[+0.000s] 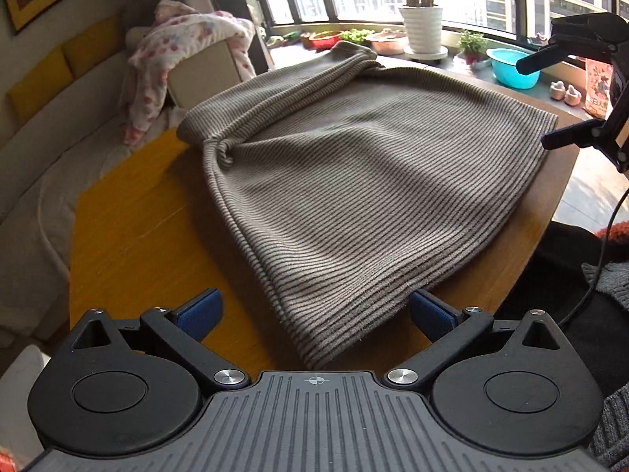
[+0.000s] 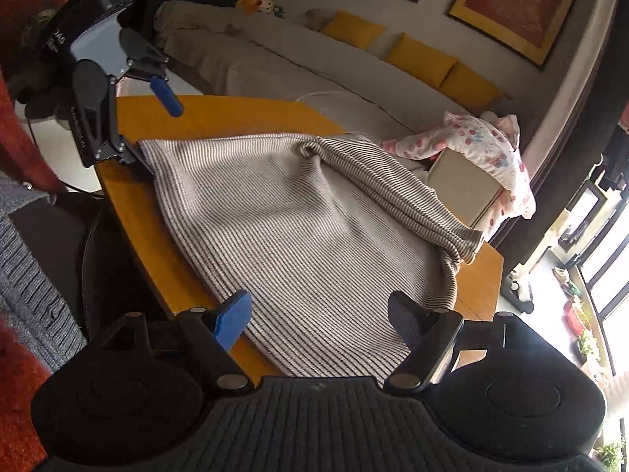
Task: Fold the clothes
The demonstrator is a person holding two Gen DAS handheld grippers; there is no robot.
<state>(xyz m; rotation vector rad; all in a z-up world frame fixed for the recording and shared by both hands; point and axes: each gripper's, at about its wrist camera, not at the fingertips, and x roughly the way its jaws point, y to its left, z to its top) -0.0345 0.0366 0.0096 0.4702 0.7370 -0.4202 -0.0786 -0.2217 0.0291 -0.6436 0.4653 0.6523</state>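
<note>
Writing too blurry to read. Grey striped knitted sweater (image 1: 354, 181) spread flat on round orange wooden table (image 1: 129, 228). Left claw (image 1: 314, 314) wide open over one corner, right claw (image 2: 318, 314) wide open over another. Teal plastic bowl (image 1: 511, 67) by window.

Striped garment (image 1: 354, 181) spread flat, right in front of both grippers.
Grey-brown ribbed knit with thin dark stripes; one near corner sits between the left gripper's (image 1: 314, 314) parted fingers, another edge between the right gripper's (image 2: 320, 314). Along the far side, a bunched, twisted fold runs.
</note>
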